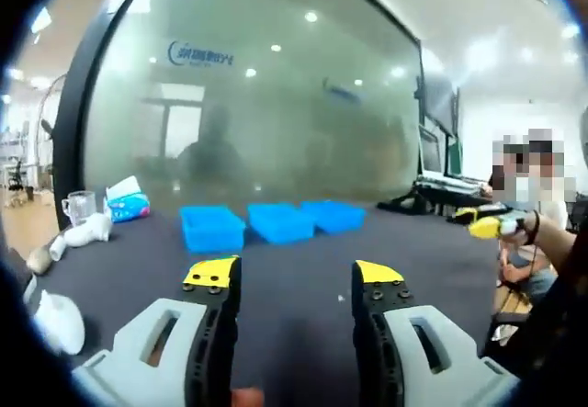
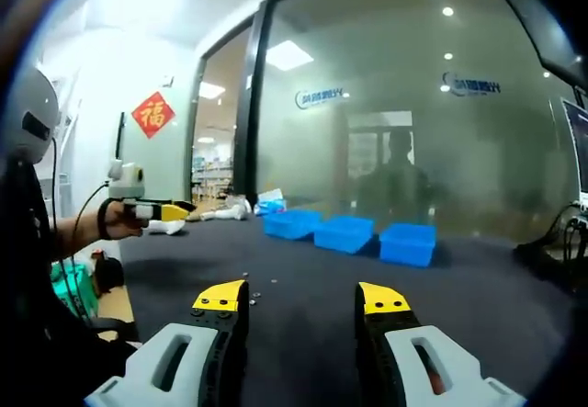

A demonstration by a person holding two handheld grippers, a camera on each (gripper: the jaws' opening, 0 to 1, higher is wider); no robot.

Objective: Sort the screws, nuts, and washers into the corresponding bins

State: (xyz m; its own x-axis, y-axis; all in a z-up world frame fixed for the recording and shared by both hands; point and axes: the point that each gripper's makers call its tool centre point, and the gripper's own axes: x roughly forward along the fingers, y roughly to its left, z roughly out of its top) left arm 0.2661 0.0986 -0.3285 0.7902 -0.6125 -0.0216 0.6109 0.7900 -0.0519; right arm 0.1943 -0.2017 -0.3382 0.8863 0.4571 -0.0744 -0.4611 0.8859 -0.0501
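Three blue bins stand in a row at the far side of the dark table: left bin [image 1: 213, 227], middle bin [image 1: 280, 221], right bin [image 1: 333, 214]. In the right gripper view the same bins [image 2: 345, 233] lie ahead. A few small metal parts [image 2: 250, 295] lie scattered on the table just beyond my right gripper's left jaw. My left gripper [image 1: 294, 283] is open over bare table with nothing between its jaws. My right gripper [image 2: 303, 301] is open too, and holds nothing. Each gripper also shows in the other's view, held by a hand: right gripper [image 1: 487, 225], left gripper [image 2: 156, 210].
A glass cup [image 1: 81, 207], a tissue pack [image 1: 129, 205] and white crumpled items [image 1: 87, 232] sit at the table's far left; another white object [image 1: 60, 322] lies nearer. Monitors [image 1: 432, 154] and cables stand at the far right. A frosted glass wall [image 1: 276, 104] runs behind the table.
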